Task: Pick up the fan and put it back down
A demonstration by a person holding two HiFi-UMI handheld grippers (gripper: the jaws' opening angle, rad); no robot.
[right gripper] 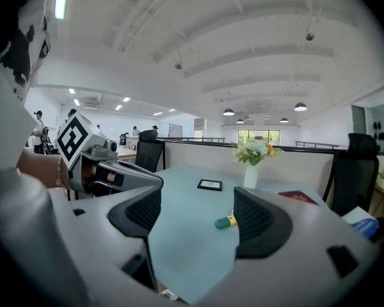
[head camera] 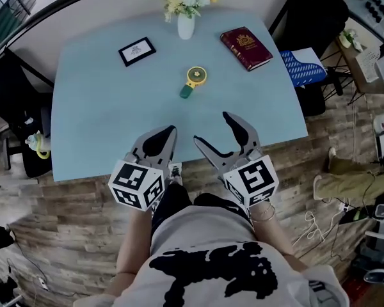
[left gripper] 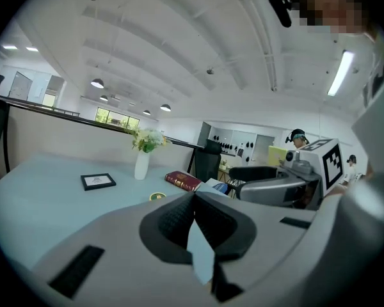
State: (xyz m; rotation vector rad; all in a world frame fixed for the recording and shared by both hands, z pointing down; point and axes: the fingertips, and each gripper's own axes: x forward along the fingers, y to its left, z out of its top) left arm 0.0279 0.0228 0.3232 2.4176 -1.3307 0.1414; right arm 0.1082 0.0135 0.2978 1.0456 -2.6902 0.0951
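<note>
The left gripper (head camera: 172,130) hovers at the near edge of the pale blue tabletop (head camera: 89,114), jaws together on nothing. The small round yellow fan with a green handle (head camera: 193,81) lies mid-table, well ahead. The right gripper (head camera: 210,126), jaws wide apart and empty, should, I judge, straddle the handle squarely before closing. The right gripper view hides the fan's round head behind one jaw; the head view shows it whole.

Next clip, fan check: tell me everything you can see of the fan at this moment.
The fan is a small handheld one with a round yellow head, a paler centre and a short green handle, plastic by the look. It lies flat on the light blue table, about mid-table, with its head toward the far side and its handle angled back toward the near edge. Only the table touches it. Whether it is running cannot be told.
</note>
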